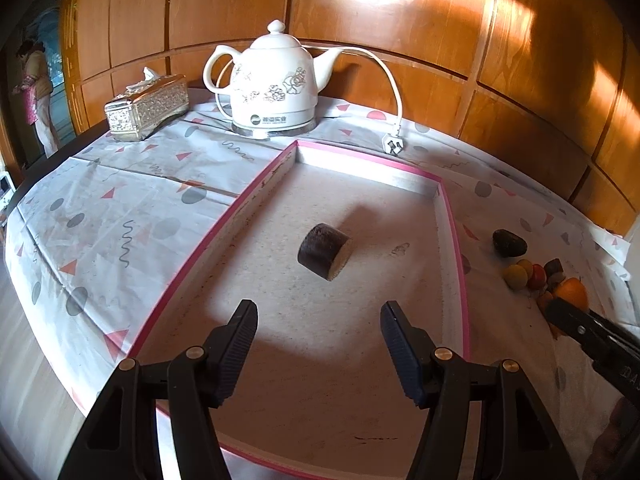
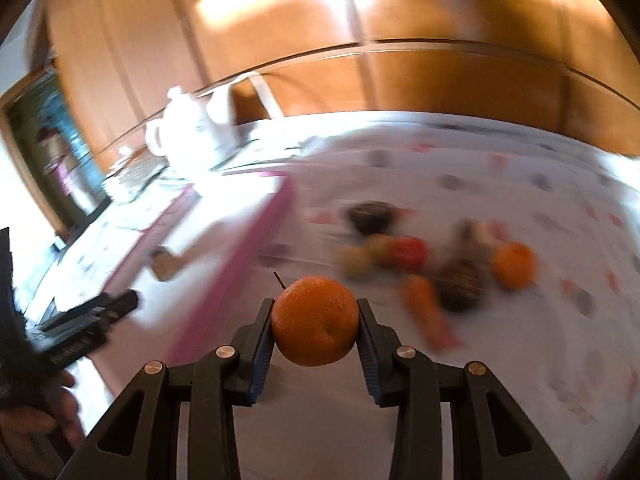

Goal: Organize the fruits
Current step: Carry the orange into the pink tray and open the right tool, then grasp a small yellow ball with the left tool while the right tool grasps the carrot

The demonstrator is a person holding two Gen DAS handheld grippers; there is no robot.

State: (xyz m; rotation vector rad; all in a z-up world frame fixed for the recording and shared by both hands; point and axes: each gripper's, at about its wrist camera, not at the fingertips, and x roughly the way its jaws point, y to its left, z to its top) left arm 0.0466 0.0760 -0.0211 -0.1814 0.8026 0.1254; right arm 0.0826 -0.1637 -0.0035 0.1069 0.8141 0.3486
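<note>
My left gripper (image 1: 320,322) is open and empty, hovering over the pink-rimmed tray (image 1: 256,196). A dark brown cut piece of fruit (image 1: 325,251) lies in the tray just ahead of it. My right gripper (image 2: 316,326) is shut on an orange (image 2: 315,321), held above the cloth to the right of the tray; it also shows in the left wrist view (image 1: 574,292). A pile of fruit (image 2: 424,264) lies on the cloth beyond, blurred: a dark avocado-like one (image 1: 509,243), yellow and red ones (image 1: 526,275), another orange (image 2: 514,265).
A white ceramic kettle (image 1: 272,84) with cord and plug (image 1: 394,145) stands behind the tray. A gold tissue box (image 1: 146,106) sits at the back left. Wooden wall panels ring the table. The right wrist view is motion-blurred.
</note>
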